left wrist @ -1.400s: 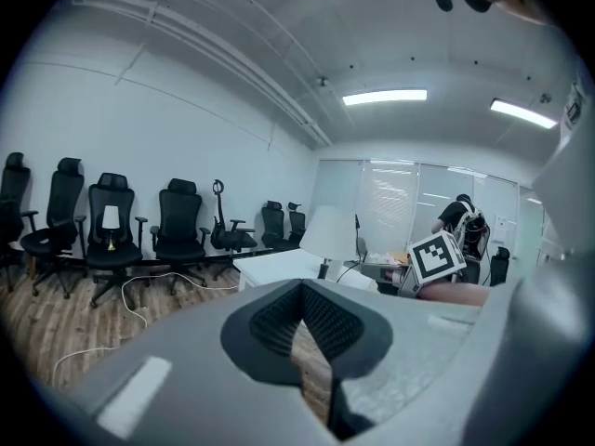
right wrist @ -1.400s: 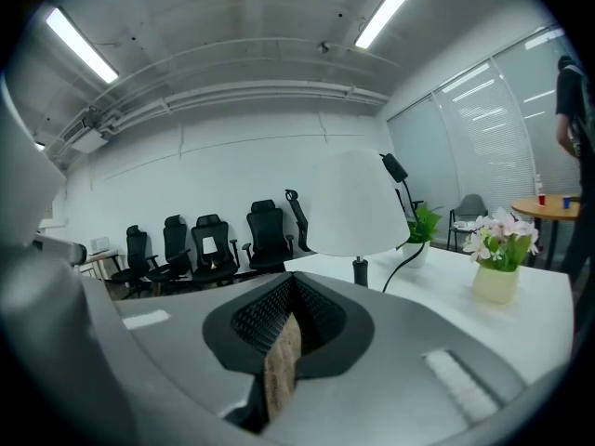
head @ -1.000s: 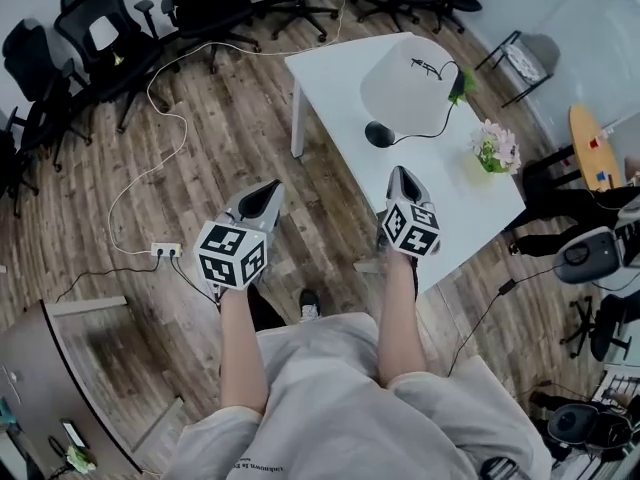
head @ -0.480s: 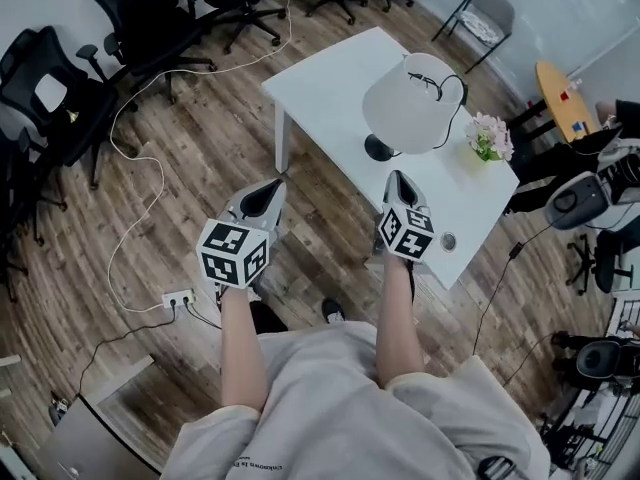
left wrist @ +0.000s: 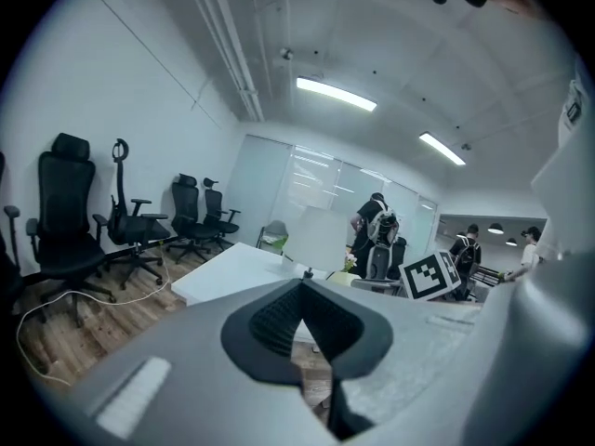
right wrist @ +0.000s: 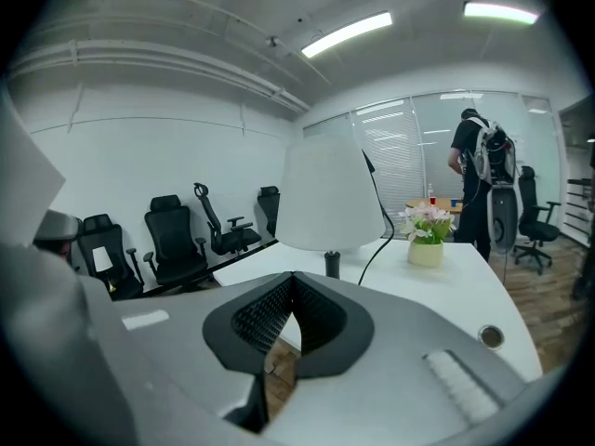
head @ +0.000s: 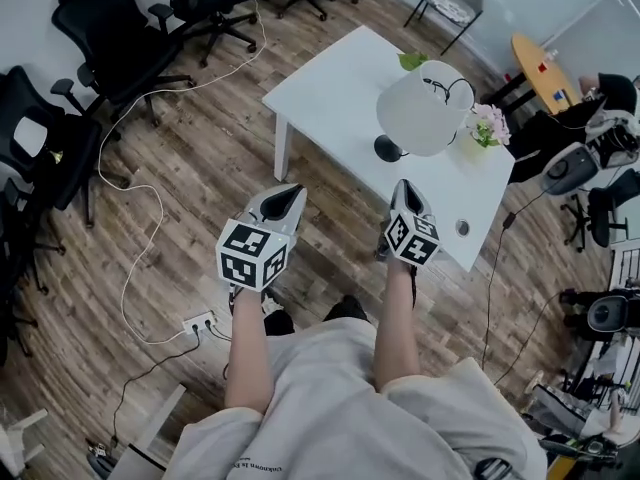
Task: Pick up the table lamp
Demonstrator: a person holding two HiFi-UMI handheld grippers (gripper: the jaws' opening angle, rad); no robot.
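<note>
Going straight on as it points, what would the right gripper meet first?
Probably the table lamp, low at its stem, or the white table just before it; depth is unclear.

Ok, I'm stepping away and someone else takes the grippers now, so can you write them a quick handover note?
Left gripper: shut, empty, over the wooden floor, short of the white rectangular table.
Right gripper: shut, empty, at that table's near edge.
White-shaded table lamp with a black base: upright on the table, beside a small pot of pink flowers.
Done: nothing; lamp untouched.
Left: reach in, open, grip and lift the lamp.
</note>
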